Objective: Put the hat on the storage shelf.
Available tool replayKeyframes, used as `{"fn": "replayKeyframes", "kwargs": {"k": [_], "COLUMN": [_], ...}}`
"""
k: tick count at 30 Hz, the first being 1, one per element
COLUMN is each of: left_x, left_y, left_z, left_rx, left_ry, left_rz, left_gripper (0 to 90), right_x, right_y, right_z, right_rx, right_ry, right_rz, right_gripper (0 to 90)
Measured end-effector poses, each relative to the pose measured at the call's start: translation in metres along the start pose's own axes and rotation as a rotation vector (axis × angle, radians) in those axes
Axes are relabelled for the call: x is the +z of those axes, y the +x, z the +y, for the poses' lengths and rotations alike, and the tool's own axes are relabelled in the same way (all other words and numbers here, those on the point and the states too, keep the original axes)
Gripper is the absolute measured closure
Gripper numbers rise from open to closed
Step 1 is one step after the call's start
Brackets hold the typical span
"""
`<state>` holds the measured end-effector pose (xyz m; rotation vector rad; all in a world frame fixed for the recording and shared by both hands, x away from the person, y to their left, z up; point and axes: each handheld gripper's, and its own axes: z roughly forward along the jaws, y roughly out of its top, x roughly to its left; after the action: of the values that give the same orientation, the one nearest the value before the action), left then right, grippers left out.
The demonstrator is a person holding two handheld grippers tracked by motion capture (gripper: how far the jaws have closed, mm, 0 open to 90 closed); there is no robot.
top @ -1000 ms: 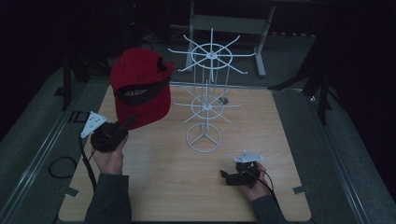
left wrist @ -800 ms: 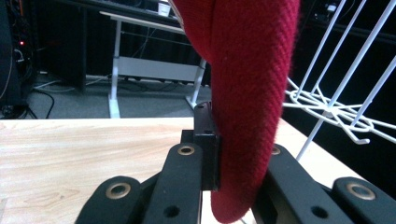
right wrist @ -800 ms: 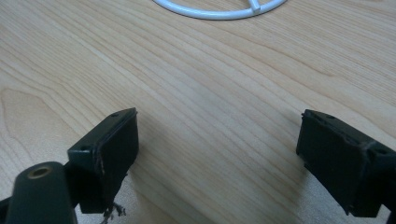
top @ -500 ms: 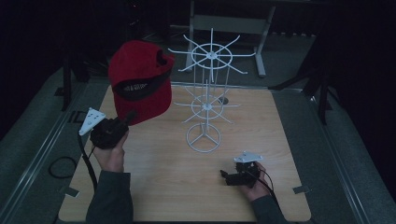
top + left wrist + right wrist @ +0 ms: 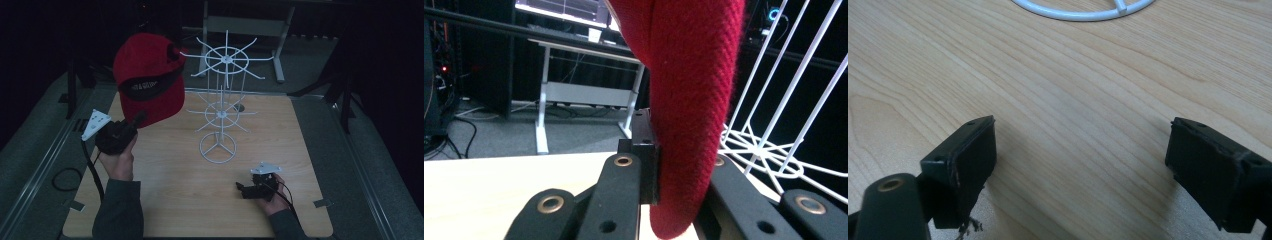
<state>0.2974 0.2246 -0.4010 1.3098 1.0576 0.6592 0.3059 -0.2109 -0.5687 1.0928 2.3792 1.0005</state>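
The left gripper (image 5: 136, 120), pinching the red cap (image 5: 147, 80), has lifted it slightly toward the wire rack (image 5: 222, 107), ready for hanging; the right gripper (image 5: 1080, 170) rests spread.

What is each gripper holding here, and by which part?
Left gripper clamps the red cap by its lower edge. Right gripper is open over the table, holding nothing.

Claw (image 5: 1080, 170) gapes over wooden table (image 5: 1073, 90), near stand base (image 5: 1083, 10).

Red cap (image 5: 147, 80) with black band, white wire rack (image 5: 222, 107), pale wood-grain table (image 5: 200, 200)
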Motion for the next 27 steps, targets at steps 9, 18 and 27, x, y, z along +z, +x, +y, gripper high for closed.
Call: {"fn": "replayKeyframes", "kwargs": {"k": [9, 18, 27], "left_x": [0.0, 0.0, -0.001], "left_y": [-0.002, -0.004, -0.005], "left_z": [0.01, 0.019, 0.024], "left_rx": [0.006, 0.009, 0.002], "left_ry": [-0.019, -0.039, -0.056], "left_rz": [-0.003, 0.001, -0.004], "left_gripper": [86.0, 86.0, 86.0], "right_x": [0.0, 0.0, 0.0], "right_y": [0.0, 0.0, 0.0], "right_z": [0.0, 0.0, 0.0], "right_rx": [0.0, 0.001, 0.001], "right_ry": [0.0, 0.001, 0.0], "right_rz": [0.0, 0.0, 0.001], "right_gripper": [12.8, 12.8, 12.8]}}
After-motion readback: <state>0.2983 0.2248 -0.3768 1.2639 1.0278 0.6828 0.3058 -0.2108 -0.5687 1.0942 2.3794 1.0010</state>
